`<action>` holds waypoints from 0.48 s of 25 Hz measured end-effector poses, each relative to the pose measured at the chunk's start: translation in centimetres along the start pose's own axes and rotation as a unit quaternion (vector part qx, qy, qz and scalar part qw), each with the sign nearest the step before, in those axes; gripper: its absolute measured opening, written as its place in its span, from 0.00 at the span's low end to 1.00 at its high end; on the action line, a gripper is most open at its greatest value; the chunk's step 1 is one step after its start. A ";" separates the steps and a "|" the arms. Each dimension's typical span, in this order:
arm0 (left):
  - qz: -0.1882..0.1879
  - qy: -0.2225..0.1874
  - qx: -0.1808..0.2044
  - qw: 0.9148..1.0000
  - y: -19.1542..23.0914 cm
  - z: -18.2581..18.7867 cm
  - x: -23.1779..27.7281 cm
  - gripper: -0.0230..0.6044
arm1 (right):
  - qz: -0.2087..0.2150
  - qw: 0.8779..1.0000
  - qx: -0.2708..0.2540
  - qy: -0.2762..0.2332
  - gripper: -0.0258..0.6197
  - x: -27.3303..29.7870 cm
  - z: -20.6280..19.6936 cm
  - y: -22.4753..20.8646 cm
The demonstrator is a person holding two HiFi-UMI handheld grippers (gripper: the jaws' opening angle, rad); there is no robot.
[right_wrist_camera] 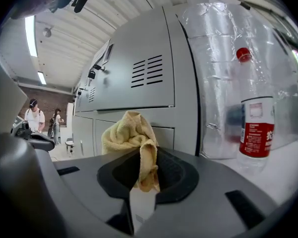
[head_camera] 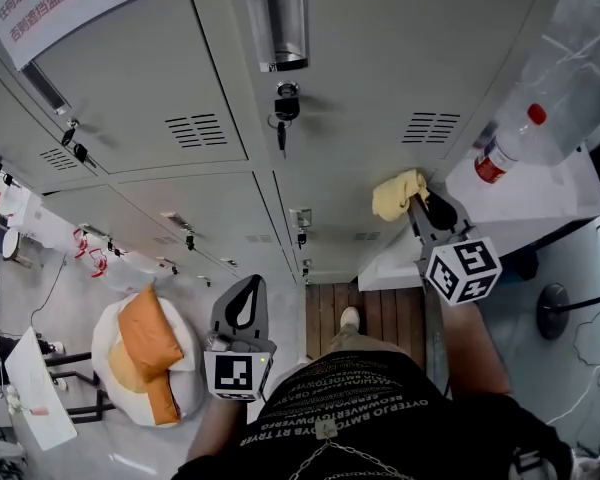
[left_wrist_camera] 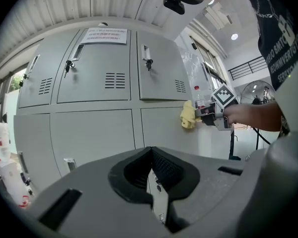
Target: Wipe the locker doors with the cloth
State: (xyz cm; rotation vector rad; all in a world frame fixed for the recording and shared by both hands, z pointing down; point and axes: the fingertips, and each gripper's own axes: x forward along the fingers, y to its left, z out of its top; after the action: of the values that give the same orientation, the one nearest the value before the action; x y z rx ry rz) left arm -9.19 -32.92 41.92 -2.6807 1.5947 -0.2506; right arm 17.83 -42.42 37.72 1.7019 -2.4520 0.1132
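— Where's the cloth (right_wrist_camera: 131,133)?
— Bunched yellow and pinched between the jaws of the right tool (right_wrist_camera: 141,182), up at the lower locker door (head_camera: 325,193), just left of the counter (head_camera: 540,203) with the bottle (head_camera: 505,148). I can't tell whether it presses on the metal.
— And the left tool (left_wrist_camera: 151,170)?
— Jaws together on nothing, held low and well apart.
— So which step is this?
— Wiping, I'd judge, at that door's right edge. Next it calls for flat pressure and strokes leftward across the panel.
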 end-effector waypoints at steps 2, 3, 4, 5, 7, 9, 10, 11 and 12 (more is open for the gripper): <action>0.000 0.003 -0.001 1.000 0.0 -0.1 -0.2 0.05 | -0.011 1.000 0.002 0.002 0.14 -0.5 -0.1 -0.8; 0.000 0.004 -0.002 1.000 0.0 -0.2 -0.4 0.05 | -0.016 1.000 0.001 0.003 0.14 -0.7 -0.2 -1.2; 0.000 0.005 -0.003 1.000 -0.1 -0.3 -0.5 0.05 | -0.021 1.000 0.001 0.004 0.14 -0.8 -0.2 -1.5; -0.001 0.006 -0.004 1.000 -0.1 -0.4 -0.5 0.05 | -0.027 1.000 0.000 0.005 0.14 -1.0 -0.3 -1.8; -0.005 0.006 -0.002 1.000 -0.2 -0.6 -0.6 0.05 | -0.037 0.999 0.001 0.008 0.14 -1.3 -0.5 -2.3; -0.009 0.006 -0.002 1.000 -0.3 -0.8 -0.8 0.05 | -0.045 0.999 0.001 0.011 0.14 -1.6 -0.7 -2.7; -0.009 0.007 -0.004 1.000 -0.4 -0.9 -0.9 0.05 | -0.046 0.999 0.001 0.011 0.14 -1.8 -0.8 -2.8; -0.009 0.008 -0.006 1.000 -0.4 -1.0 -1.0 0.05 | -0.045 0.999 0.000 0.010 0.14 -1.9 -0.8 -2.7; -0.009 0.007 -0.008 1.000 -0.4 -1.0 -1.0 0.05 | -0.041 0.999 -0.004 0.008 0.14 -2.0 -0.7 -2.4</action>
State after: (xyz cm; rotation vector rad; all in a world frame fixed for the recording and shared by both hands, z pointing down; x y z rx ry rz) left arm -9.46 -31.83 42.77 -2.7124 1.5835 -0.2599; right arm 20.82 -41.35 38.05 1.7880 -2.3648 0.1064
